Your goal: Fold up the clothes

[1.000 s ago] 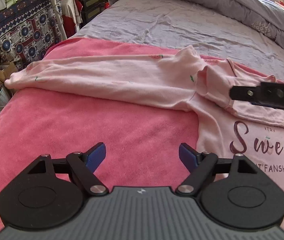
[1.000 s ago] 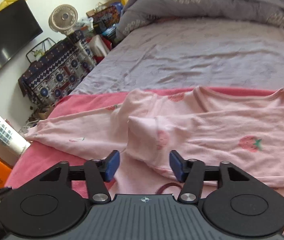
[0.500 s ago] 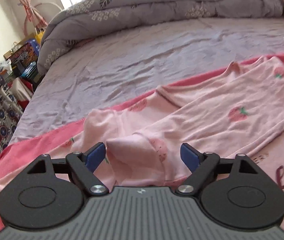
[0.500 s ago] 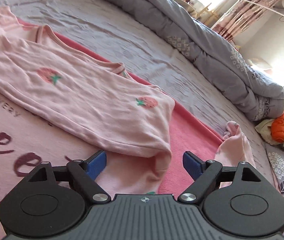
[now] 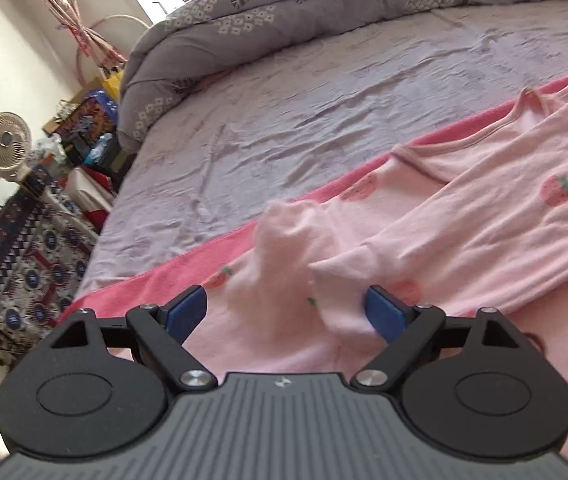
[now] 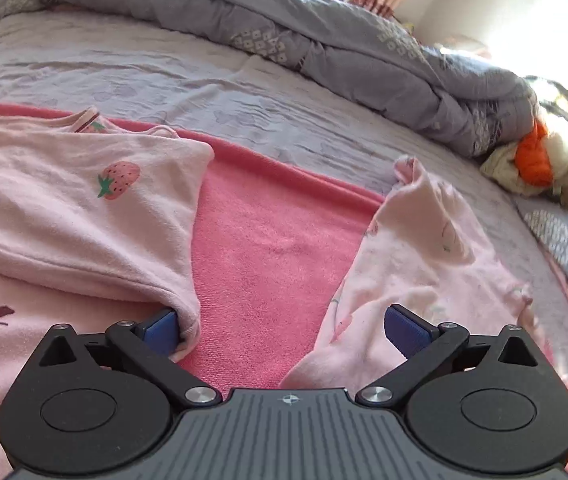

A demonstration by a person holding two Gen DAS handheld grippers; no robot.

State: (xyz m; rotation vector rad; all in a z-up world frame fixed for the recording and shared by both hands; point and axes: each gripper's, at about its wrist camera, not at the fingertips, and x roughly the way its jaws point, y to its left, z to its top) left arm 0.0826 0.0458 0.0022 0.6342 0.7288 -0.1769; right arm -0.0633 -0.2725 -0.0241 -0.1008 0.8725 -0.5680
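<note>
A pale pink strawberry-print top [image 5: 484, 216] lies spread on a darker pink towel [image 5: 155, 280] on the bed. One sleeve is folded across its chest, and the bunched cuff [image 5: 284, 240] stands up between the fingers of my left gripper [image 5: 286, 314], whose jaws are opening; the right pad [image 5: 384, 316] touches the cloth. My right gripper [image 6: 281, 330] is opening wide over bare towel [image 6: 267, 240]. Its left pad [image 6: 159, 330] sits against the top's folded edge [image 6: 63, 208]. Its right pad [image 6: 404, 330] is beside the other sleeve [image 6: 424, 240], which lies crumpled.
A grey-purple sheet [image 5: 324, 100] covers the bed, with a rolled duvet [image 6: 324, 36] along the far side. An orange and cream bundle [image 6: 540, 160] lies at the right end. Off the bed's left edge stand a fan [image 5: 1, 144] and a patterned cover [image 5: 23, 264].
The left gripper swung from the stretched-out sleeve to the folded sleeve's cuff. The right gripper let go of that cuff, travelled to the top's right side, and its jaws widened.
</note>
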